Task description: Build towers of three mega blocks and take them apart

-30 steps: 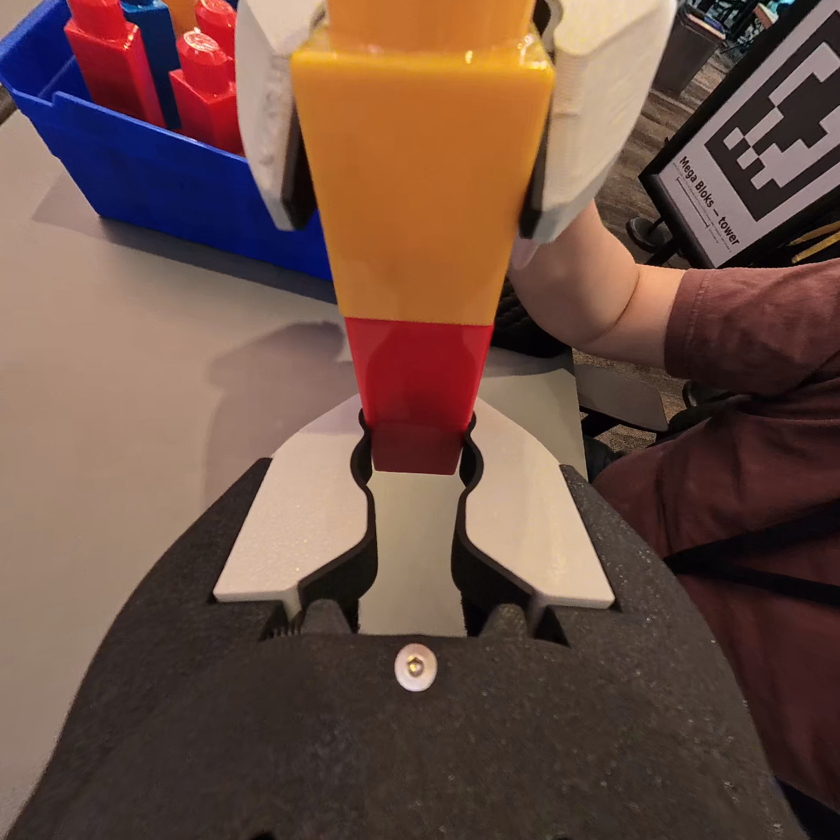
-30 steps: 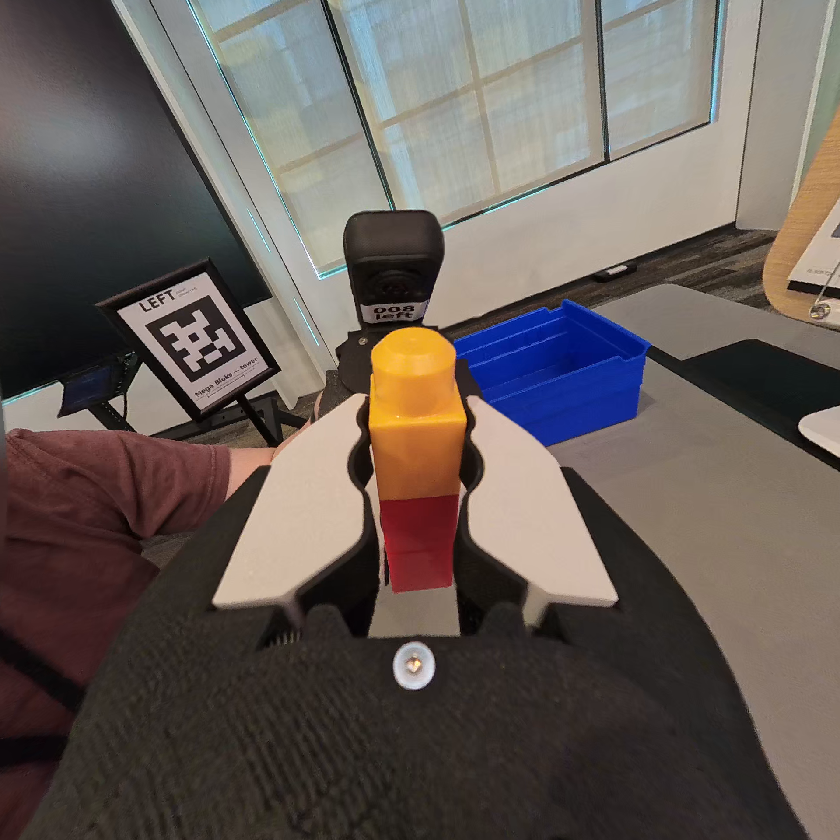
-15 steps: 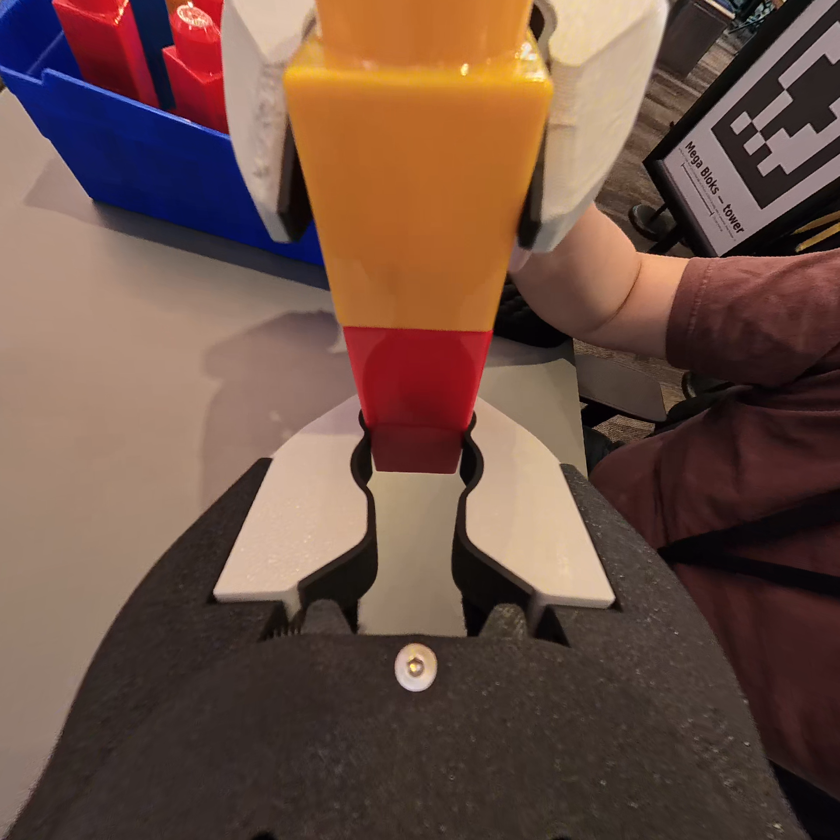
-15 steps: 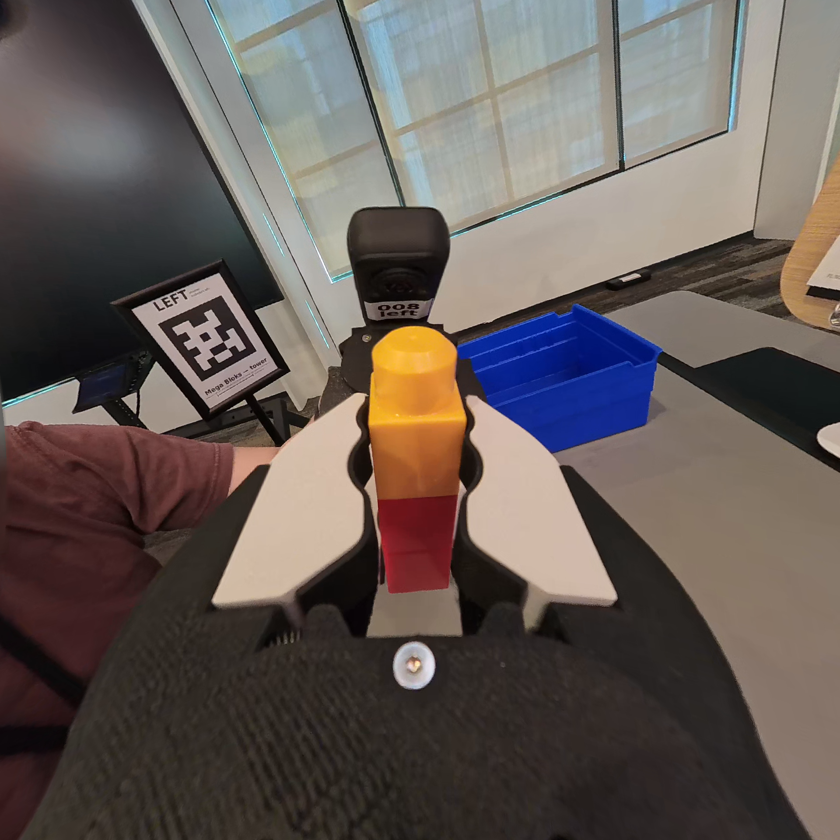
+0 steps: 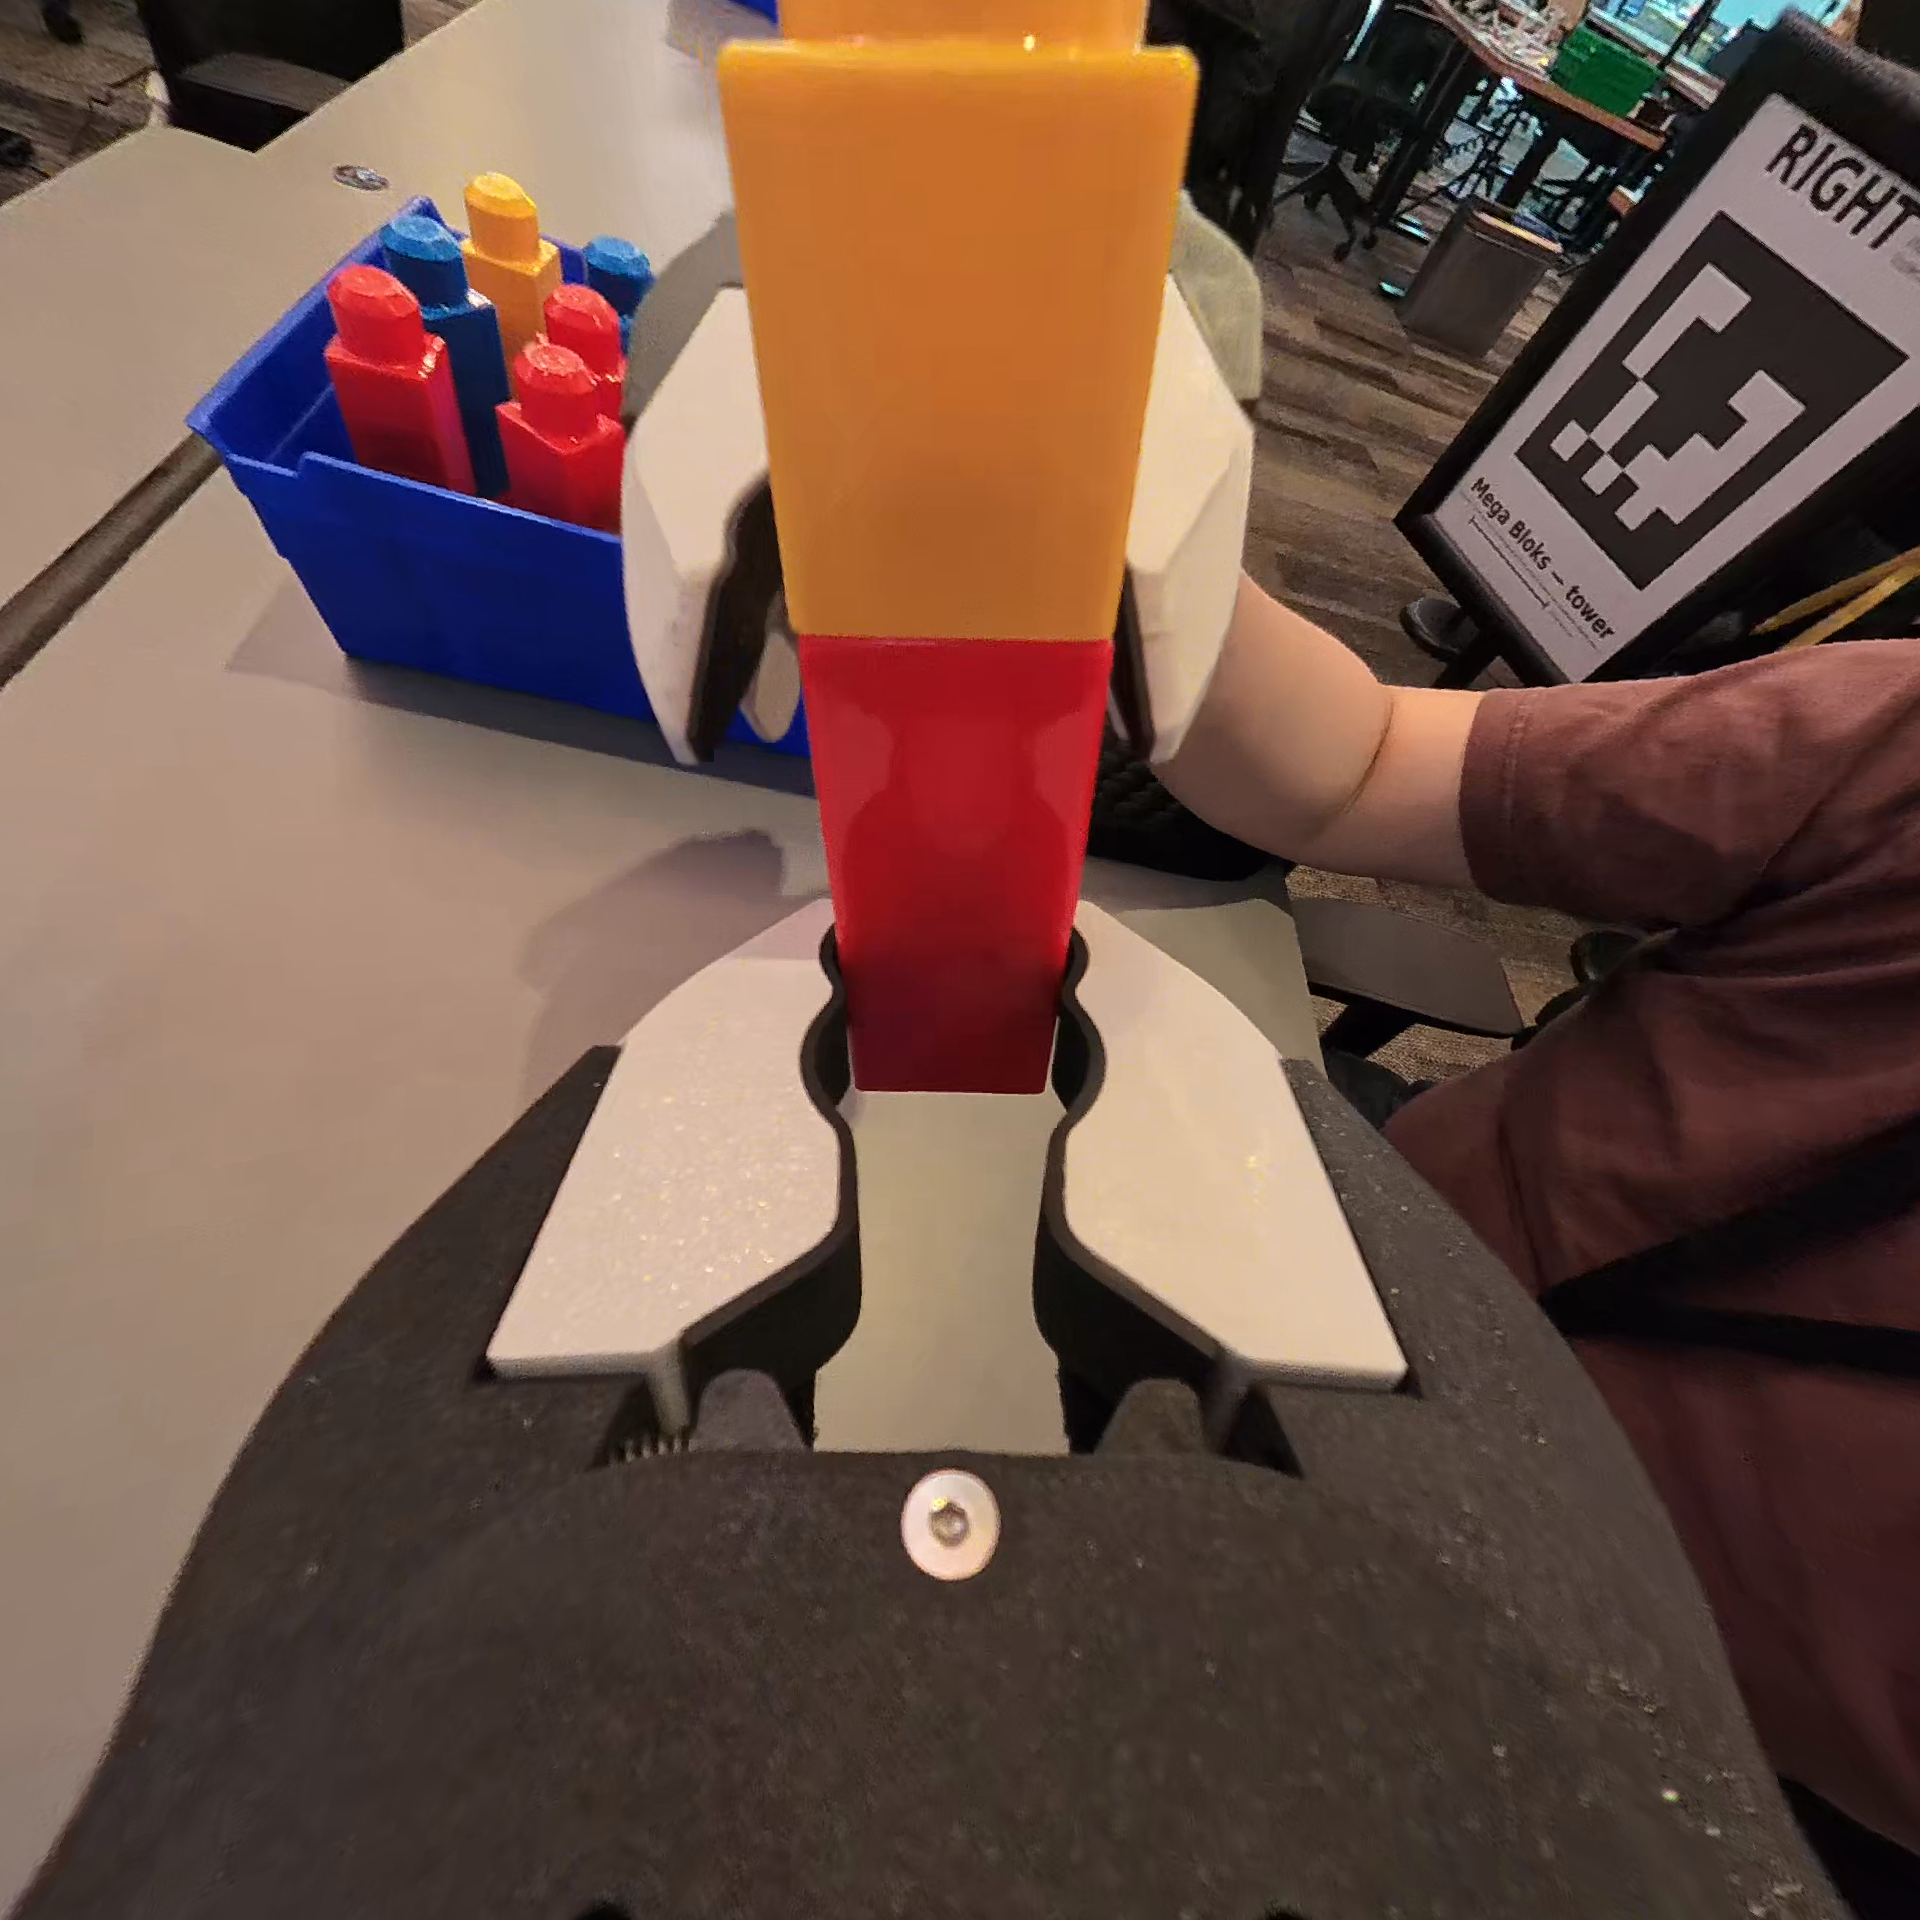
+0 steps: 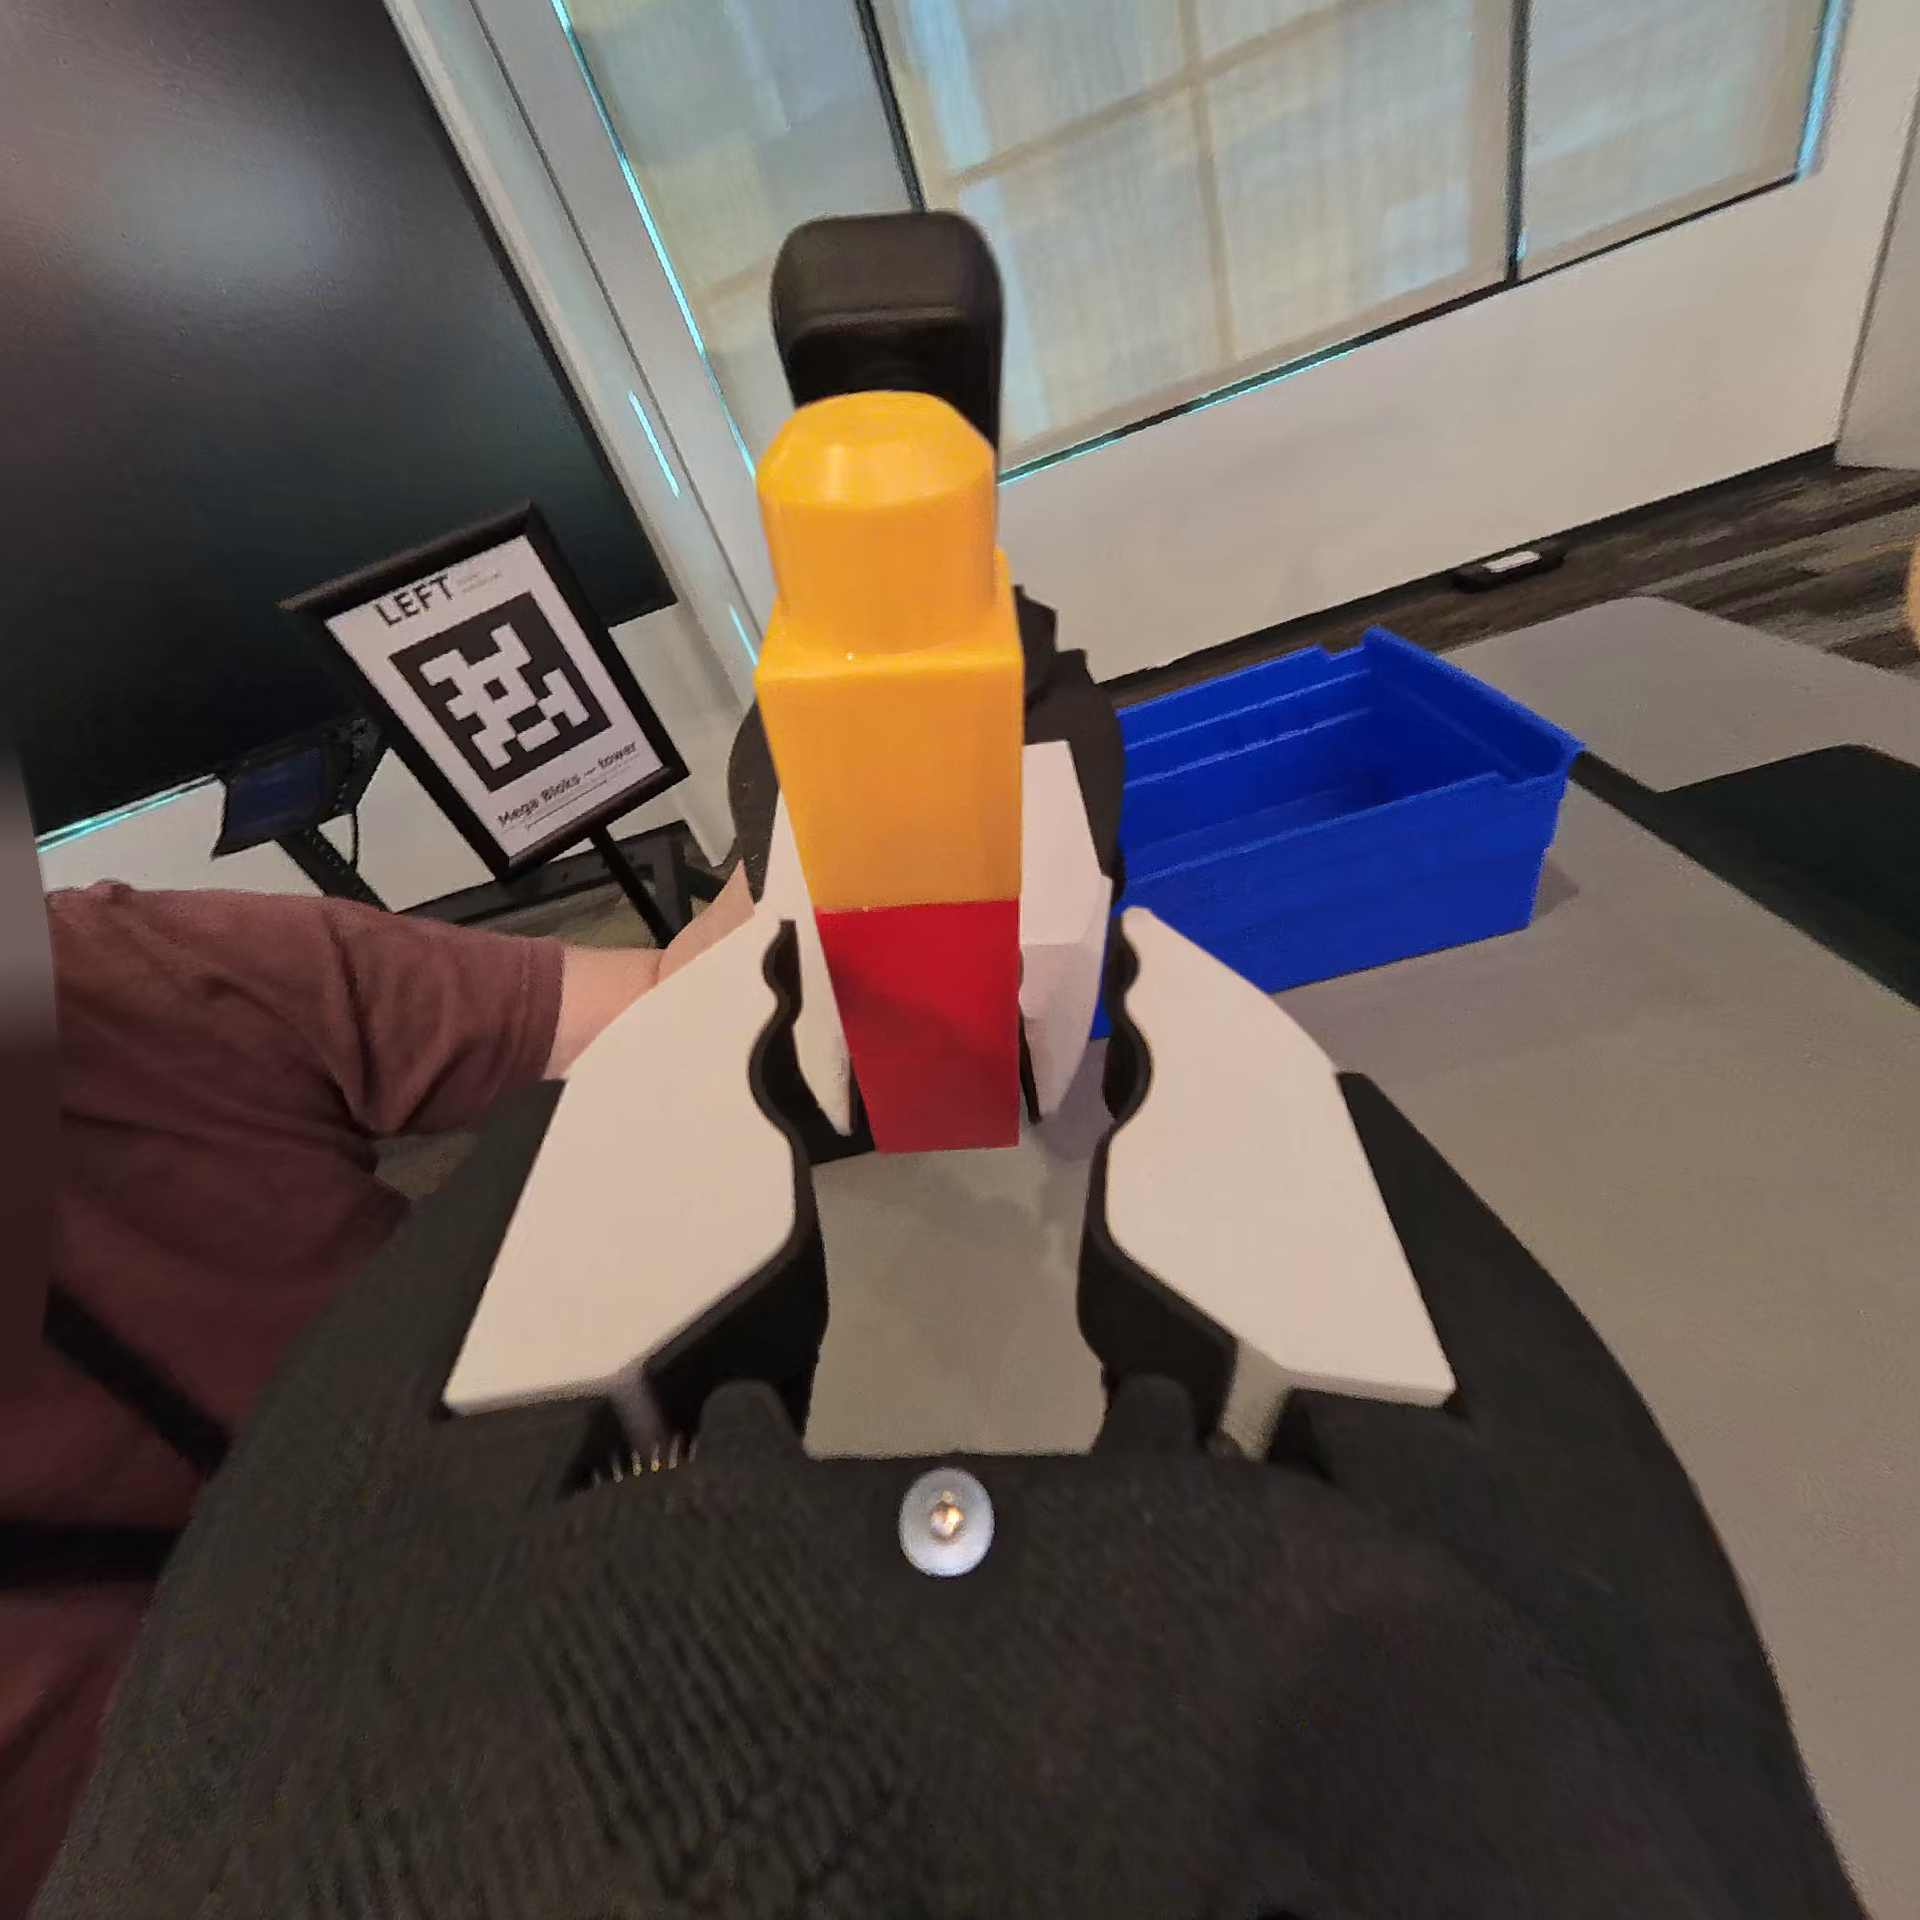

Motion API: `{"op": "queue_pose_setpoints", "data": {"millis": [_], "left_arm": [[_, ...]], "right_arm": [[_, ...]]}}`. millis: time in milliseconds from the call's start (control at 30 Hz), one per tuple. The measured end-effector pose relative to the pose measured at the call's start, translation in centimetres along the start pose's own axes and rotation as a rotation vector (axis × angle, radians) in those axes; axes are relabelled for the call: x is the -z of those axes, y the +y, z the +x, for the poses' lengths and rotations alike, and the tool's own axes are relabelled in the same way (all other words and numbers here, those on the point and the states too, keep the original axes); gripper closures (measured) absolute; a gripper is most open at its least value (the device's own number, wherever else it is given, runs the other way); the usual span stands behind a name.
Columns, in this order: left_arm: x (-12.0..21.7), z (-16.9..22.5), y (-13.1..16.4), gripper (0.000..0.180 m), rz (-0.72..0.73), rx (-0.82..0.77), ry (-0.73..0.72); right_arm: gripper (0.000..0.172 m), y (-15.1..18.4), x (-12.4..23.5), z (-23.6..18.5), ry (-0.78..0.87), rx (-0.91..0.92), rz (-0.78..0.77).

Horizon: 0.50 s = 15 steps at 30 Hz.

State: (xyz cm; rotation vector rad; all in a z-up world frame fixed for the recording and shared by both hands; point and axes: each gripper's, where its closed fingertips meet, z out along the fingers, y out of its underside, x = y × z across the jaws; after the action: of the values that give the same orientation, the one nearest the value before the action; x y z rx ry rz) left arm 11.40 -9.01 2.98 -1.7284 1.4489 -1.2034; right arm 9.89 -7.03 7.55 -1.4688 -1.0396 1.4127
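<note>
Tower (image 5: 951, 582) (orange block on red block (image 5: 951, 862)) is standing above the grey table (image 5: 260, 935), the left gripper (image 5: 948, 997) clamping the red block while the right gripper (image 6: 951, 1029) is hanging open around it; blue bin (image 5: 447, 561) is sitting nearby.

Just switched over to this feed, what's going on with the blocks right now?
A person is working two handheld grippers over a grey table. The left gripper is clamped on the red block at the bottom of a two-block stack, with the orange block pressed onto it. The right gripper has its fingers spread to either side of the stack, not touching it. Spare red, blue and orange blocks stand in one blue bin; another blue bin sits empty.
</note>
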Motion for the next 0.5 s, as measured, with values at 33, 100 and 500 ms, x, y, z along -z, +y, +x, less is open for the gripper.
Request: {"op": "queue_pose_setpoints", "data": {"millis": [33, 100, 500], "left_arm": [[-0.1, 0.1, 0.2, 0.145, -0.012, 0.004, 0.013], [-0.3, 0.1, 0.7, 0.144, -0.037, 0.014, 0.019], [10.3, -1.6, -3.8, 0.111, 0.284, -0.020, -0.202]], "right_arm": [[0.129, 0.3, -0.2, -0.4, -0.029, 0.006, -0.014], [0.135, 0.8, -0.4, -0.5, -0.036, 0.022, -0.045], [0.135, -2.4, 4.0, 1.3, 0.155, 0.088, 0.051]]}}
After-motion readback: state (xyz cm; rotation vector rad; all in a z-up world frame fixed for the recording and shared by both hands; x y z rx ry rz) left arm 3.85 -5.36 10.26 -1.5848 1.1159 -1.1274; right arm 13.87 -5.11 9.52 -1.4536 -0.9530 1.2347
